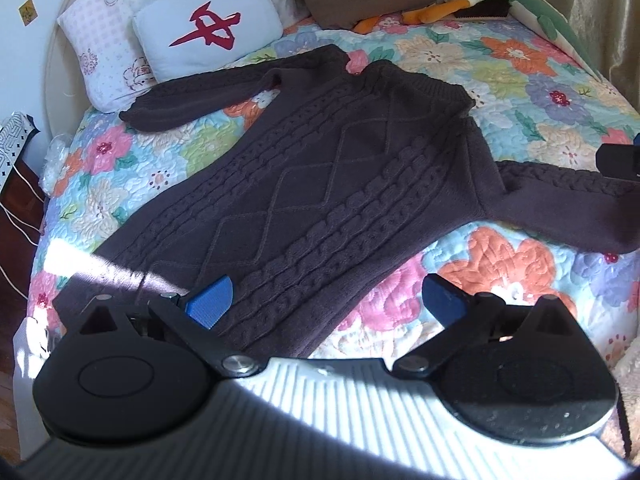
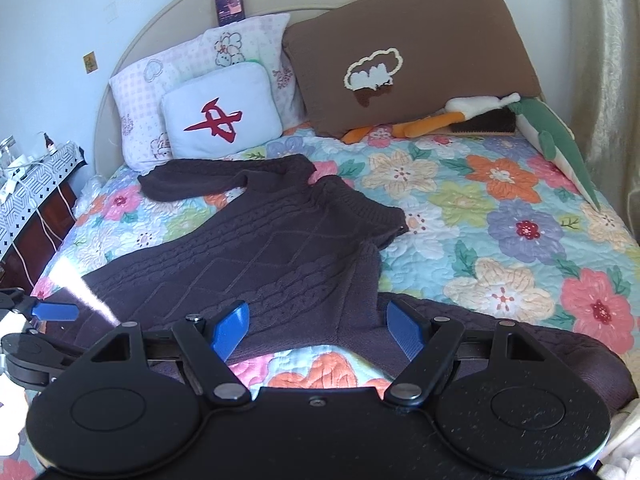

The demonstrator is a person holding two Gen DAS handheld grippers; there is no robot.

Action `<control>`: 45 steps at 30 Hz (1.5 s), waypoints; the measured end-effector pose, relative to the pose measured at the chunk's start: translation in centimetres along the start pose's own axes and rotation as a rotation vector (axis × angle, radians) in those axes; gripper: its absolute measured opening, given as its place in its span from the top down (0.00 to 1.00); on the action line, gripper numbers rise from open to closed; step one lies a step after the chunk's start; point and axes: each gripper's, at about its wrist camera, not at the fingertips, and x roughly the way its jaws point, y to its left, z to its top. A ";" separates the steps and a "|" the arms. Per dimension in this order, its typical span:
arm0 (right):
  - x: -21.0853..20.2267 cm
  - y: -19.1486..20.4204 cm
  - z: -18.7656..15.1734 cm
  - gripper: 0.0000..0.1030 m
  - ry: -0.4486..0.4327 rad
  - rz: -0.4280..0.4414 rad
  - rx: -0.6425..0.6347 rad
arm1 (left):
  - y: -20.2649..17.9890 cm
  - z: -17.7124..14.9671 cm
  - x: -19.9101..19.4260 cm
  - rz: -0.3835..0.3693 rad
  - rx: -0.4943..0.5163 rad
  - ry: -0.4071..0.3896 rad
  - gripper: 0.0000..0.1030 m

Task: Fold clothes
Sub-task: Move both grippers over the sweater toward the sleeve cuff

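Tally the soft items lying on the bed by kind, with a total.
Sweater: 1
Pillows: 3, namely pink checked, white with red mark, brown
Plush toys: 2, namely orange and white, green
Total: 6

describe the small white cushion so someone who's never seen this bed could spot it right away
Look to the head of the bed, on the floral quilt, left of the big brown pillow. The small white cushion leans against a pink patterned pillow, just beyond the dark sweater. Only it carries a bold red symbol.

Left gripper [image 1: 328,298], right gripper [image 2: 318,326]: black linkage arms, round black discs, blue finger pads, silver pivot screws.
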 end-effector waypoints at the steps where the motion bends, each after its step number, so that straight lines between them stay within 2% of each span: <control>1: -0.2 -0.1 0.0 0.22 0.000 -0.008 0.003 | -0.4 0.6 0.1 -0.007 0.003 -0.002 0.00; 6: -0.6 -1.1 -0.2 0.22 0.021 -0.055 0.012 | -2.6 3.5 0.5 -0.045 0.017 -0.010 0.00; 11: -0.5 -1.6 -0.5 0.22 0.042 -0.085 0.021 | -2.1 3.0 0.7 -0.070 0.035 -0.002 0.00; 18: -0.1 -1.1 -0.6 0.22 0.053 -0.066 0.018 | -2.0 2.7 0.8 -0.076 0.032 0.004 0.00; 22: -0.1 -1.8 -0.9 0.22 0.042 -0.059 0.027 | -2.7 3.4 1.2 -0.129 0.054 0.016 0.00; 24: 0.3 -3.4 -1.3 0.21 0.054 -0.097 0.048 | -3.7 4.2 1.8 -0.163 0.085 0.008 0.00; 26: 0.9 -5.8 -1.7 0.21 0.078 -0.152 0.101 | -5.3 5.2 2.6 -0.187 0.134 -0.028 0.02; 28: 1.7 -8.9 -2.3 0.21 0.111 -0.207 0.214 | -7.2 6.0 3.5 -0.213 0.185 -0.096 0.03; 30: 2.4 -11.9 -2.9 0.21 0.143 -0.257 0.339 | -8.2 6.5 4.1 -0.280 0.216 -0.175 0.04; 33: 2.8 -14.8 -3.9 0.21 0.152 -0.288 0.466 | -9.0 6.7 4.8 -0.303 0.193 -0.278 0.06; 36: 3.8 -15.9 -4.3 0.21 0.168 -0.319 0.498 | -9.3 7.0 6.6 -0.351 0.187 -0.214 0.14; 38: 5.3 -17.0 -5.0 0.21 0.188 -0.322 0.543 | -9.2 6.9 7.7 -0.360 0.168 -0.157 0.26; 39: 6.2 -17.6 -5.5 0.21 0.199 -0.321 0.578 | -9.0 6.7 8.2 -0.368 0.163 -0.138 0.28; 42: 10.3 -19.6 -7.5 0.21 0.269 -0.389 0.695 | -8.7 5.7 9.9 -0.360 0.164 -0.110 0.29; 45: 11.4 -20.2 -8.1 0.21 0.294 -0.389 0.684 | -8.2 5.5 11.2 -0.364 0.143 -0.098 0.29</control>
